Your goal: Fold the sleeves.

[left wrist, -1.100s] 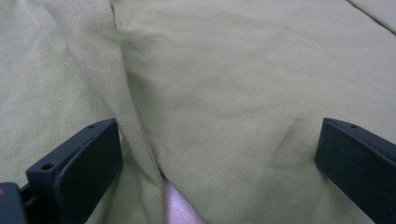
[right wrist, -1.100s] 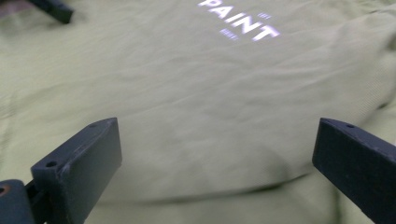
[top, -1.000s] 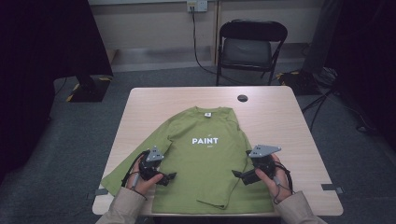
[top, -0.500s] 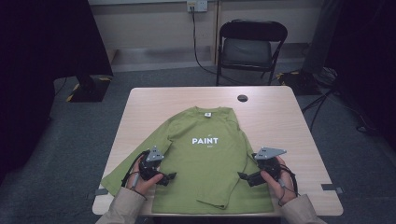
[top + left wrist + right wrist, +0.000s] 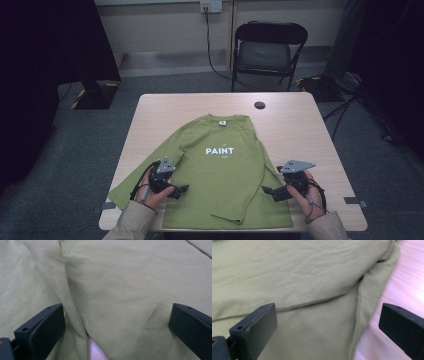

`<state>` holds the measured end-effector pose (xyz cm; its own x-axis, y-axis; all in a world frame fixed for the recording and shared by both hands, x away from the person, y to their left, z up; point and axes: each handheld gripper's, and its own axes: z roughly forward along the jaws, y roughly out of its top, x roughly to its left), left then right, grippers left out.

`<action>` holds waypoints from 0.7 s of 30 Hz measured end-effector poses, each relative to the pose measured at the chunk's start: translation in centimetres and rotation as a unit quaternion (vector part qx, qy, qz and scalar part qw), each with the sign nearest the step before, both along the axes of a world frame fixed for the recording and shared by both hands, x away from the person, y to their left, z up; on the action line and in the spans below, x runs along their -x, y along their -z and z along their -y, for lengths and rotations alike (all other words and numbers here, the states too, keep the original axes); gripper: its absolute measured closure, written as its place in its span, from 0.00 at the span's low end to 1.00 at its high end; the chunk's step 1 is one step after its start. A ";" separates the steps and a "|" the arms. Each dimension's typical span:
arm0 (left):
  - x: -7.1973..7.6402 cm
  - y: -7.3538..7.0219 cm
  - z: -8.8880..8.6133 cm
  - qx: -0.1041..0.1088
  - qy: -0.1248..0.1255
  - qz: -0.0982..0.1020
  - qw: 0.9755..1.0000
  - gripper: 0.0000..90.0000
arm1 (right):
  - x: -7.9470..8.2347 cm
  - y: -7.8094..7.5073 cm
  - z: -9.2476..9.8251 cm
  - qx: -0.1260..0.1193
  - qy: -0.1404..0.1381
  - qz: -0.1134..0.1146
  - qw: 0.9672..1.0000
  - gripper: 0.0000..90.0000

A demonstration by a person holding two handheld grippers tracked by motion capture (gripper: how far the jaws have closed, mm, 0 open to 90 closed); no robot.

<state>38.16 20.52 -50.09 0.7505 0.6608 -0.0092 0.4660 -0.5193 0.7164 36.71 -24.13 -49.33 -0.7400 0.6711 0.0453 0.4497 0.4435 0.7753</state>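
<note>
Light wooden table (image 5: 310,130) with a spread green long-sleeved shirt (image 5: 220,175) and small black disc (image 5: 259,105).

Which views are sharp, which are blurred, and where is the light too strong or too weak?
High view: the table is evenly lit, the room's left and right sides very dark. Left gripper view: green shirt soft, slightly blurred. Right gripper view: bright glare on the wood at right, the cloth softly blurred.

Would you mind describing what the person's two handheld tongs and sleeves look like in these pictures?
Both tongs are black. The left tongs and right tongs each carry a grey three-cornered plate on top, and a thin dark cable trails back over each hand. In the gripper views, each jaw is a flat, blocky black slab with small holes near its top edge. The left sleeve and right sleeve are beige.
</note>
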 end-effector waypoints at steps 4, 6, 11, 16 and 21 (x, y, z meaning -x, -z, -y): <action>0.0 0.0 0.0 0.000 0.000 0.000 1.000 0.00 | 0.1 -0.1 0.7 0.000 0.007 -0.002 1.000 0.01; 0.0 0.0 0.0 0.000 0.000 0.000 1.000 0.00 | 0.2 0.0 1.0 0.001 0.009 -0.002 1.000 0.01; 0.0 0.0 0.0 0.000 0.000 0.000 1.000 0.00 | 0.3 0.1 1.7 0.001 0.014 -0.003 1.000 0.01; 0.0 0.0 0.0 0.000 0.000 0.000 1.000 0.00 | 0.4 0.0 2.6 -0.002 0.022 -0.004 1.000 0.01; 0.0 0.0 0.0 0.000 0.000 0.000 1.000 0.00 | 0.6 0.0 3.3 -0.002 0.027 -0.007 1.000 0.01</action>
<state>38.16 20.52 -50.09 0.7504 0.6609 -0.0095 0.4662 -0.5190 0.7165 36.15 -27.44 -49.38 -0.7021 0.7097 0.0581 0.4838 0.4154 0.7703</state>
